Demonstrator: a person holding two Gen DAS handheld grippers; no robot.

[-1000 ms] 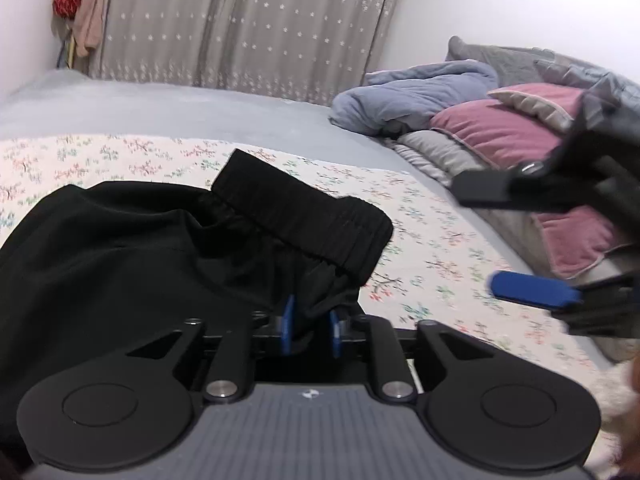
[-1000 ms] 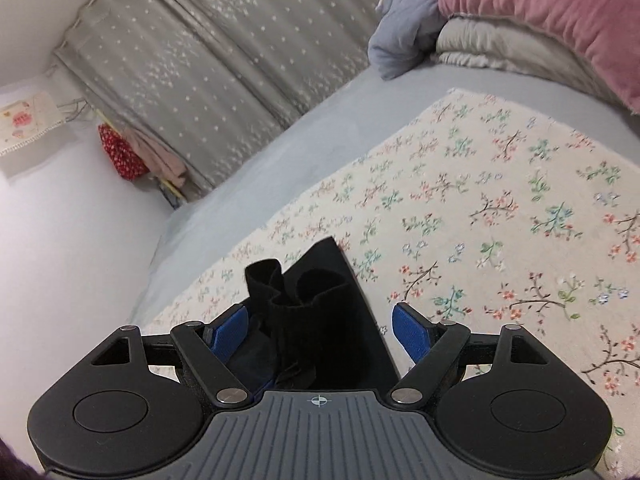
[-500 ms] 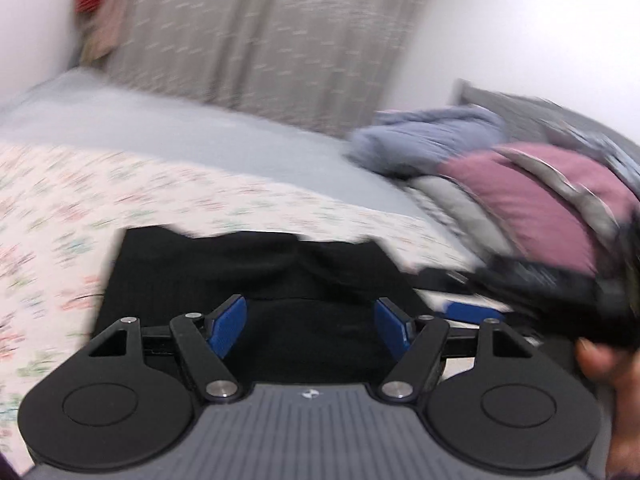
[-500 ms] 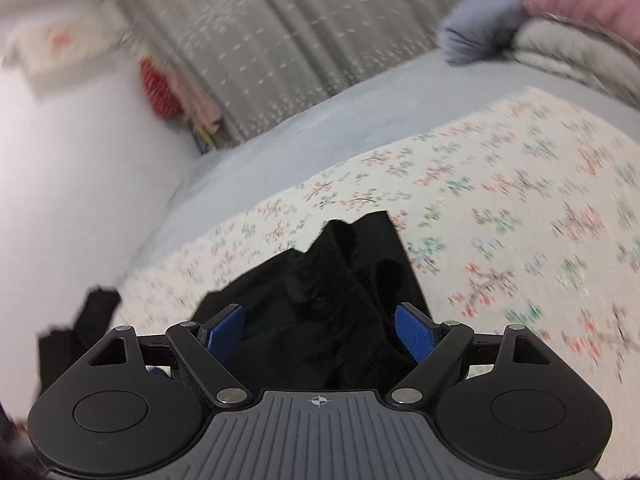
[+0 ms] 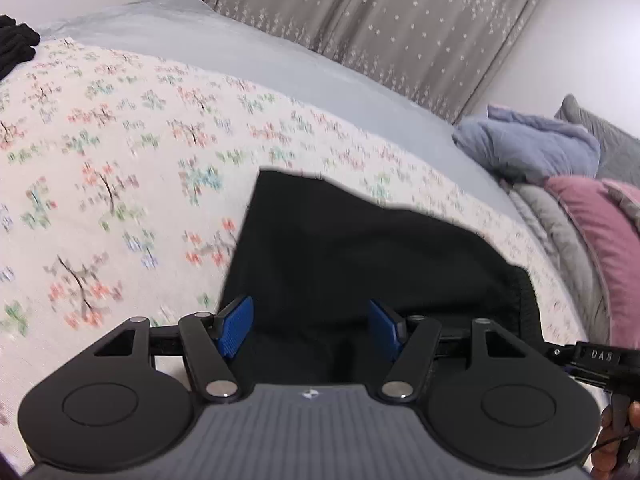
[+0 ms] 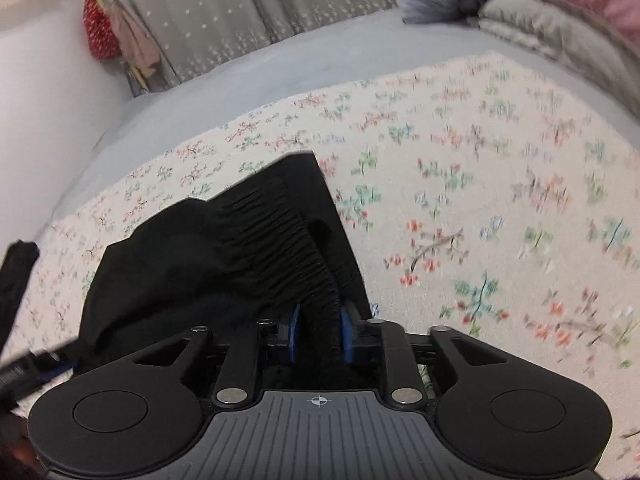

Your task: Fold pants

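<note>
The black pants (image 5: pixel 352 248) lie folded on the floral sheet (image 5: pixel 120 168). My left gripper (image 5: pixel 312 324) is open, its blue pads on either side of the fabric's near edge, not clamping it. In the right wrist view the pants (image 6: pixel 208 256) bunch up, with the ribbed elastic waistband (image 6: pixel 288 240) running into my right gripper (image 6: pixel 319 332), which is shut on that waistband. The right gripper's body shows at the right edge of the left wrist view (image 5: pixel 600 360).
A grey bedsheet (image 5: pixel 240 52) lies beyond the floral sheet. Pink and grey pillows (image 5: pixel 592 224) and a blue blanket (image 5: pixel 528 148) pile at the right. A grey curtain (image 5: pixel 380 12) hangs behind. Another dark garment (image 5: pixel 14 44) lies at the far left.
My left gripper let go of the pants and opened a second ago. My right gripper was open and has now shut on the waistband. Both views swung across the bed.
</note>
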